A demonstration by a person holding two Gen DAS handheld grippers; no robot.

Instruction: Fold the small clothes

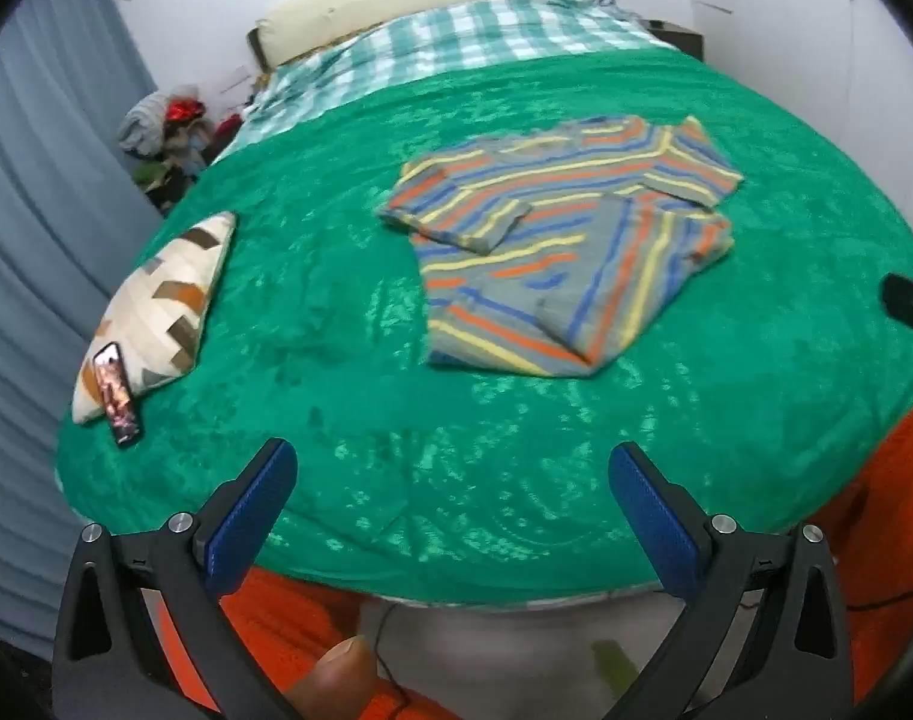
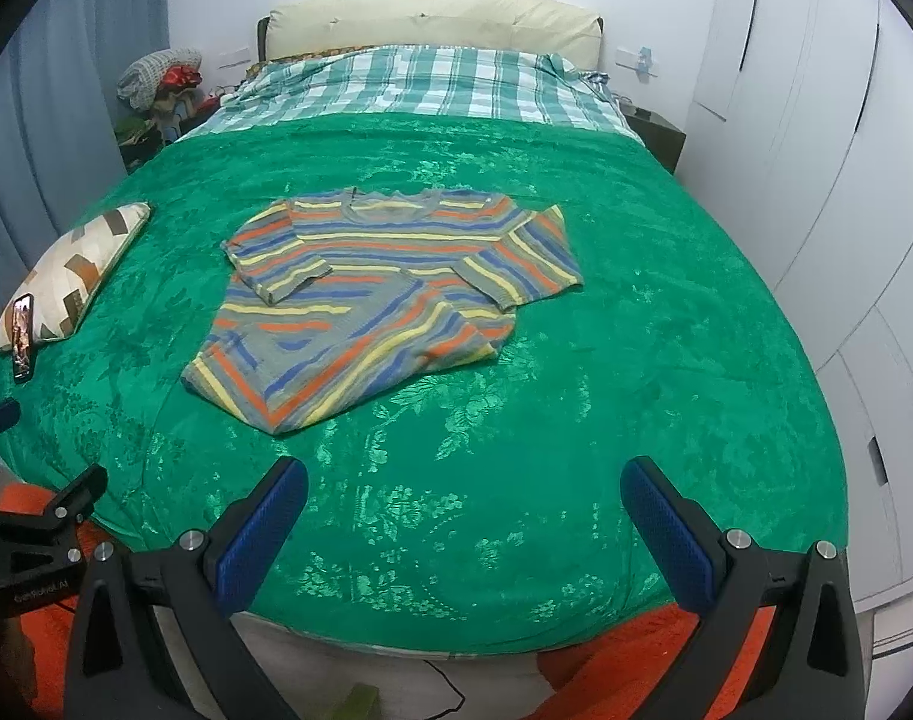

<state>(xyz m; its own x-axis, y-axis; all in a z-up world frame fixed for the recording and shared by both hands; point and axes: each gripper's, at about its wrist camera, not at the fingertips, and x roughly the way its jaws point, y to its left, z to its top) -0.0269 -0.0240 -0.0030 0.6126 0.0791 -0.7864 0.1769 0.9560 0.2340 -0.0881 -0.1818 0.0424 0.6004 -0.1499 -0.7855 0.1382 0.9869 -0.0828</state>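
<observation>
Striped sweater [image 2: 384,294] [image 1: 552,246] lies mid-bed on the green bedspread [image 2: 636,360] [image 1: 336,300], neck toward the headboard, grey with orange, blue and yellow stripes. Partly folded: lower right corner of the hem is turned up diagonally across the body, so stripes there run slanted; one sleeve is folded in over the chest on the left of the right wrist view, the other sleeve lies bent at the right side. Nothing touching the sweater. Right gripper [image 2: 462,534] released, blue-padded fingers wide apart, hovering over the near edge of the bed, holding nothing, well short of the sweater. Left gripper [image 1: 450,516] also released, fingers spread, empty, at the near bed edge; its black body shows at the left edge of the right wrist view. Patterned cushion [image 2: 72,270] [image 1: 156,306] sits at the left side of the bed, with a phone [image 2: 23,336] [image 1: 117,393] leaning on it, screen lit. Checked sheet [image 2: 408,84] and cream headboard [image 2: 432,18] beyond the bedspread. White wardrobe [image 2: 816,150] on the right, clothes pile [image 2: 162,84] in the far left corner, orange rug [image 2: 636,660] below the bed edge.
</observation>
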